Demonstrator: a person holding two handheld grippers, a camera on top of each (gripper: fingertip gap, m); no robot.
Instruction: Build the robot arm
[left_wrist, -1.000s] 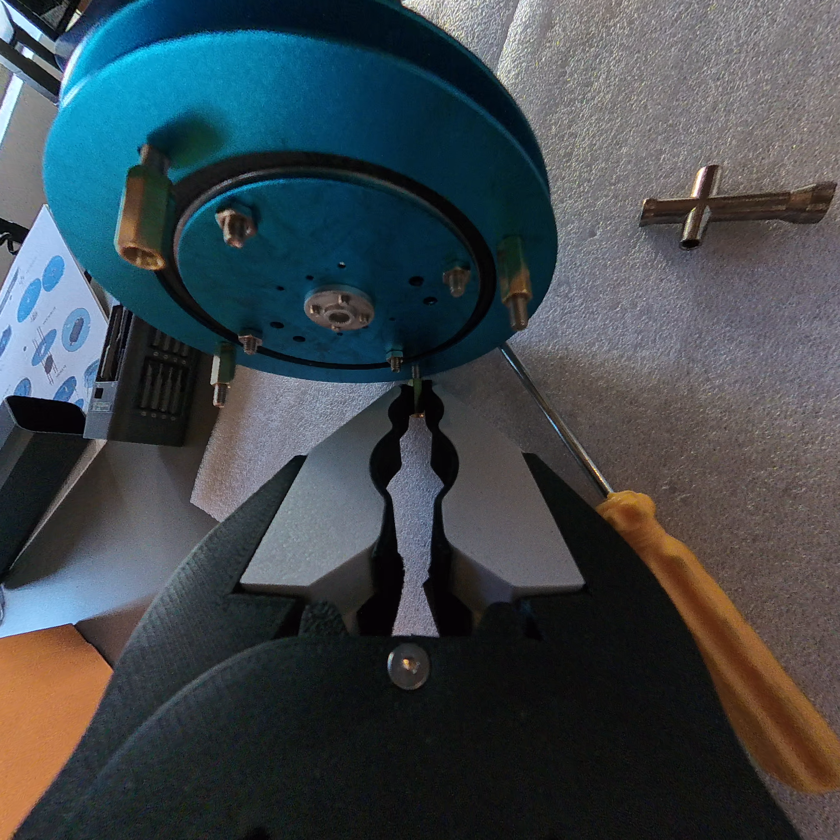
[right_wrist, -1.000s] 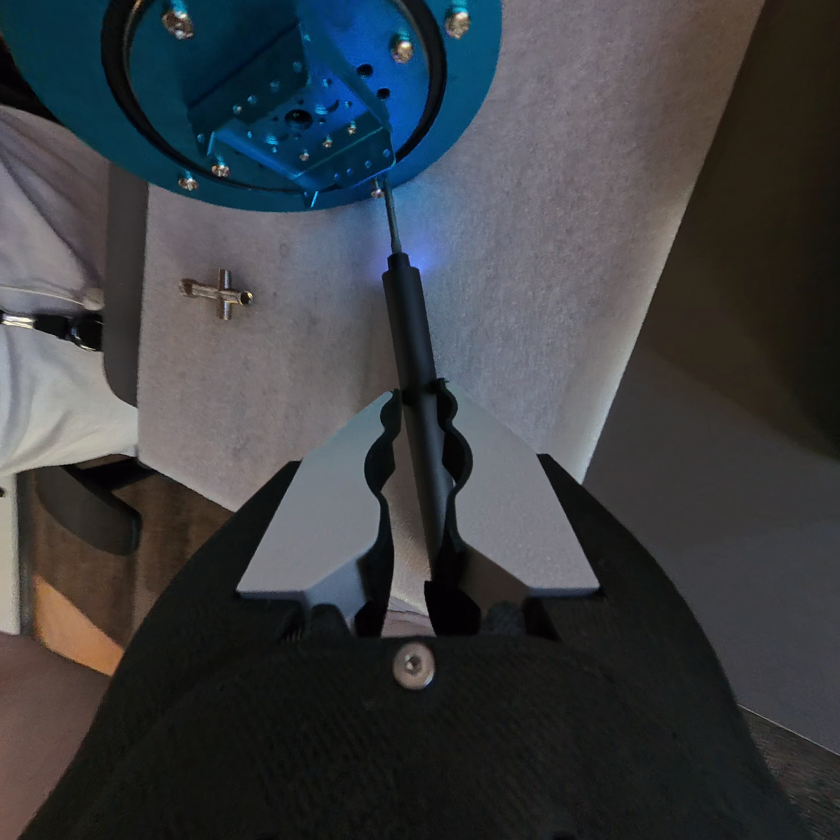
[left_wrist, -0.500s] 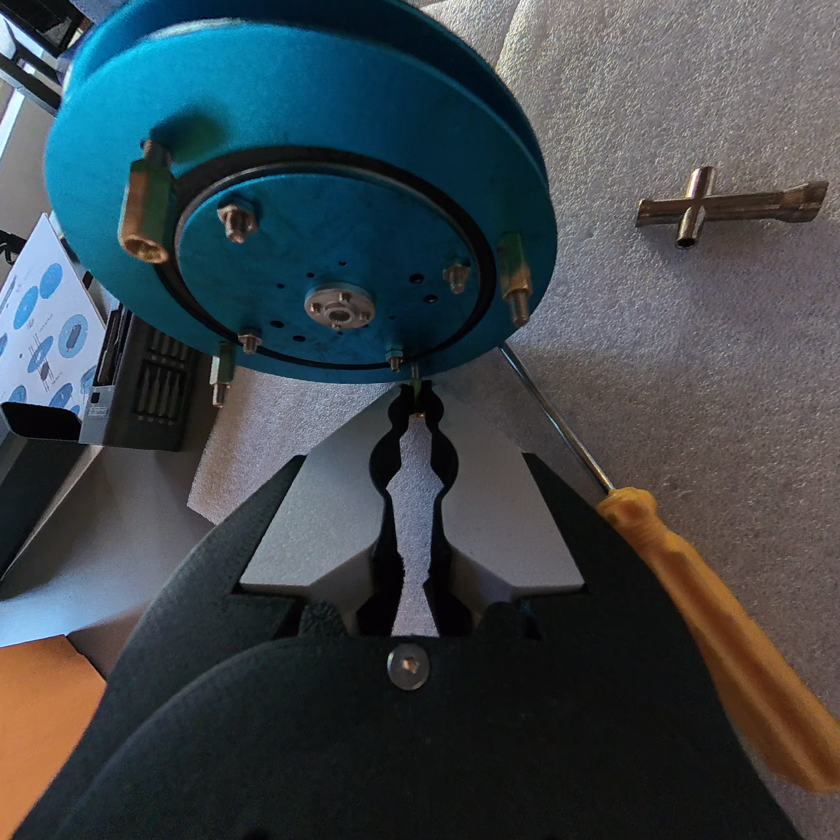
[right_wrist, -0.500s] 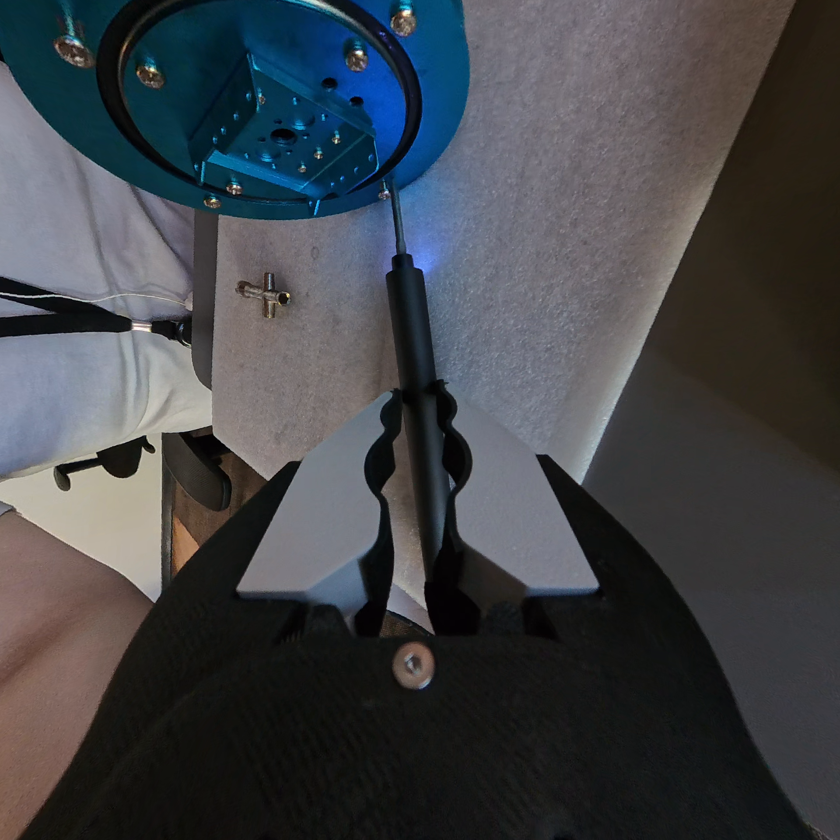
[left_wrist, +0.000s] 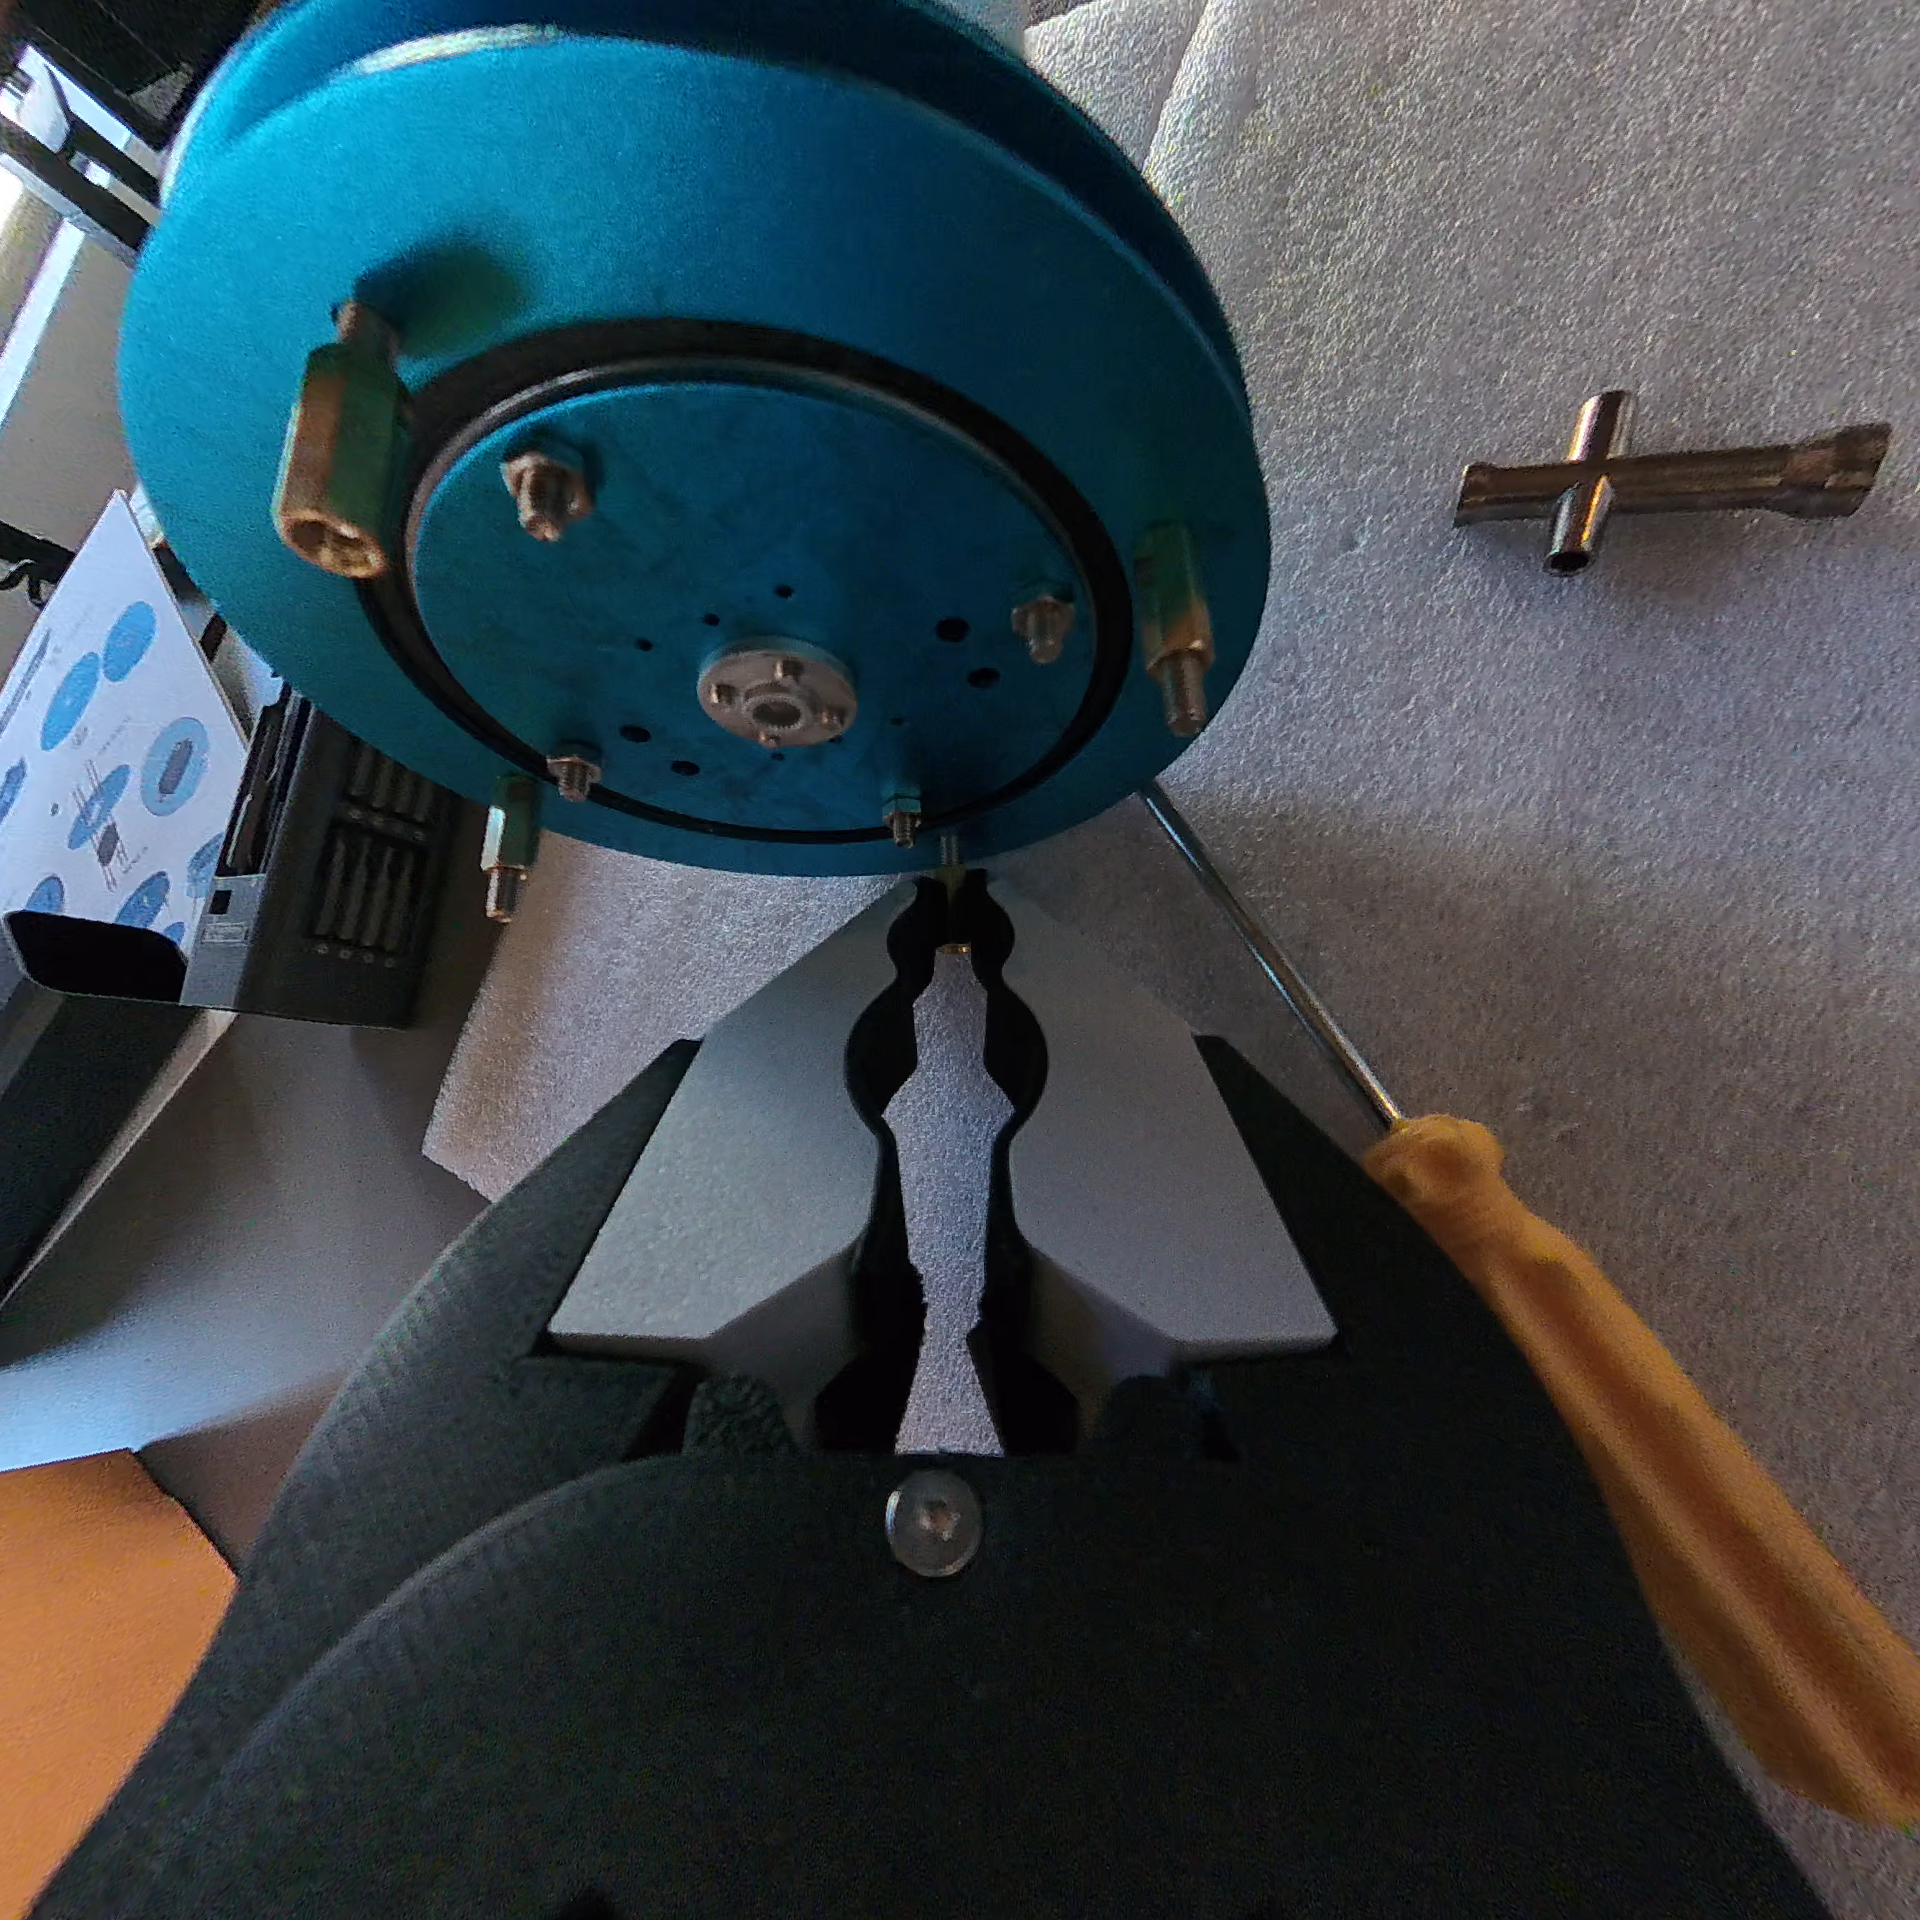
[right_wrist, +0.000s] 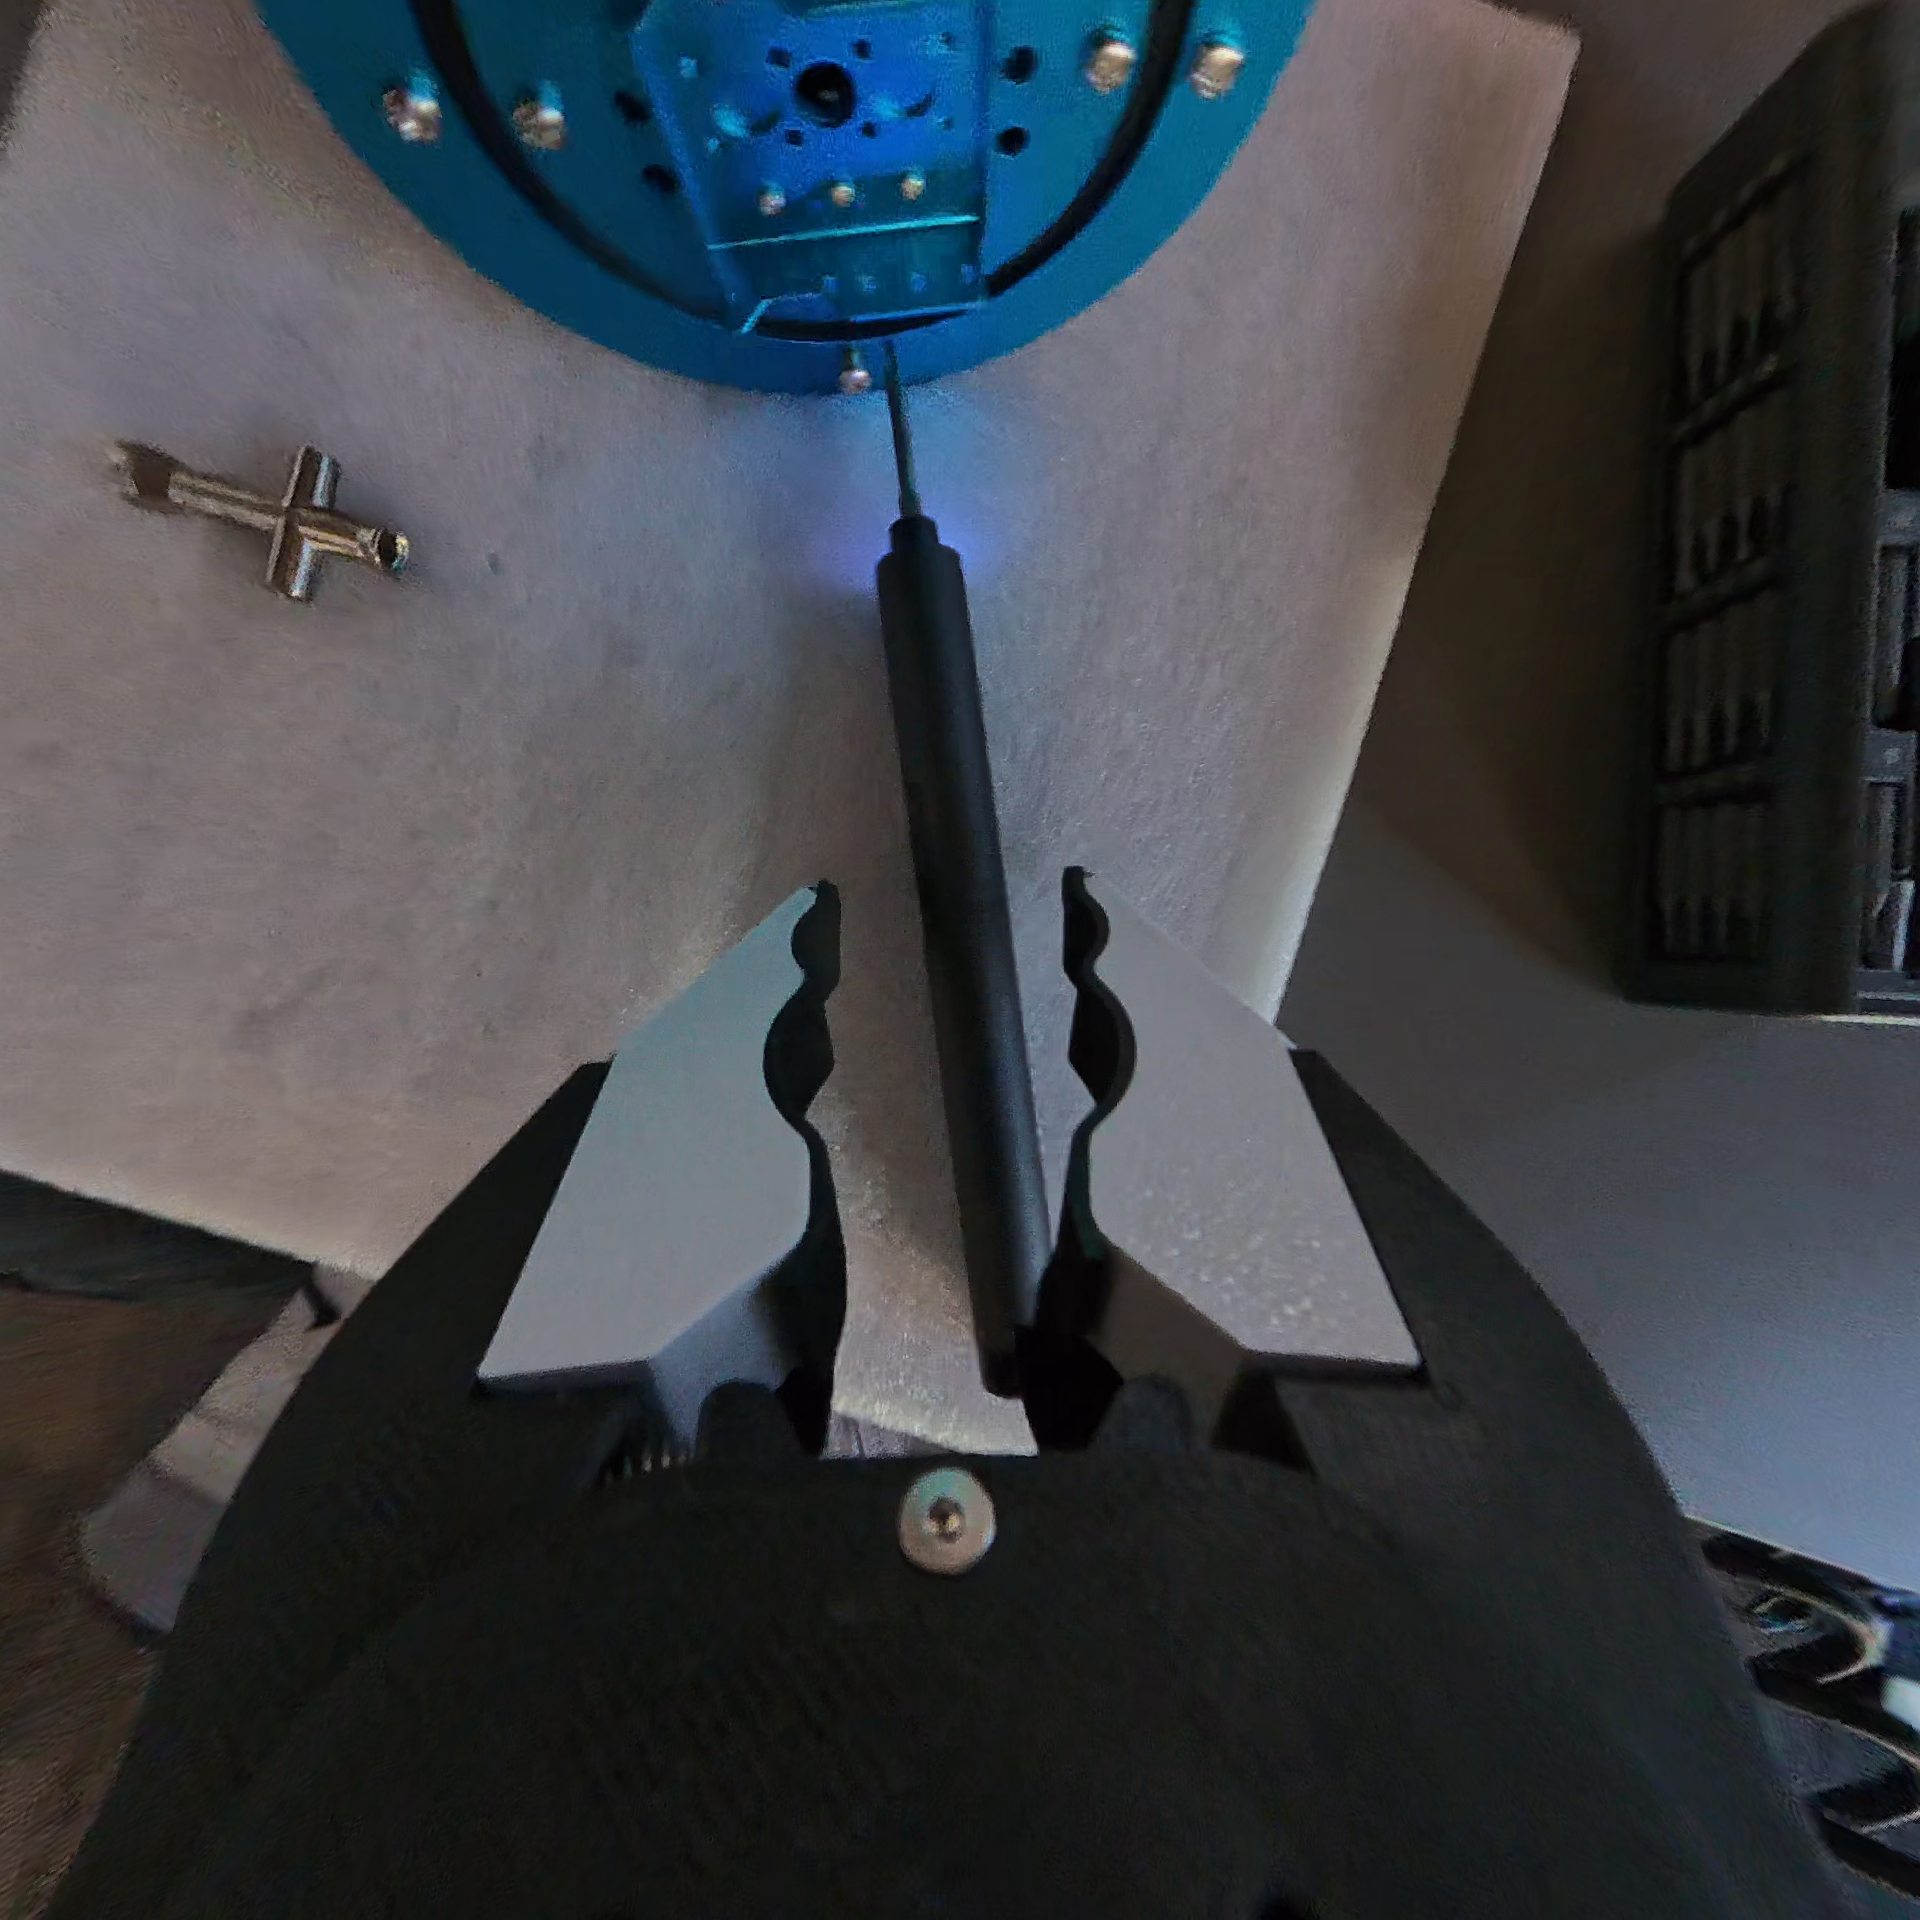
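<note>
A blue round disc assembly (left_wrist: 675, 312) with brass standoffs and nuts stands tilted on grey foam. My left gripper (left_wrist: 951, 904) is shut on a small brass standoff (left_wrist: 951, 932) at the disc's lower rim. In the right wrist view the disc (right_wrist: 582, 281) carries a blue metal bracket (right_wrist: 831, 156). My right gripper (right_wrist: 948, 883) is open. A black electric screwdriver (right_wrist: 956, 831) lies between its jaws and leans on the right finger. The screwdriver's bit reaches the disc's rim beside a screw (right_wrist: 854, 369).
A yellow-handled screwdriver (left_wrist: 1662, 1455) lies on the foam with its shaft under the disc. A metal cross wrench (left_wrist: 1662, 488) lies on the foam, also in the right wrist view (right_wrist: 281, 520). A dark bit case (left_wrist: 332, 894) and a printed sheet (left_wrist: 94, 727) sit at the left. Left tips to right tips: about 12 cm. The metal cross wrench (left_wrist: 1662, 488) sits 11 cm or so from the ends of my left fingers.
My right gripper has opened around the black screwdriver and swung round the disc; the bit case now shows at its right. My left gripper still holds the standoff, barely moved.
</note>
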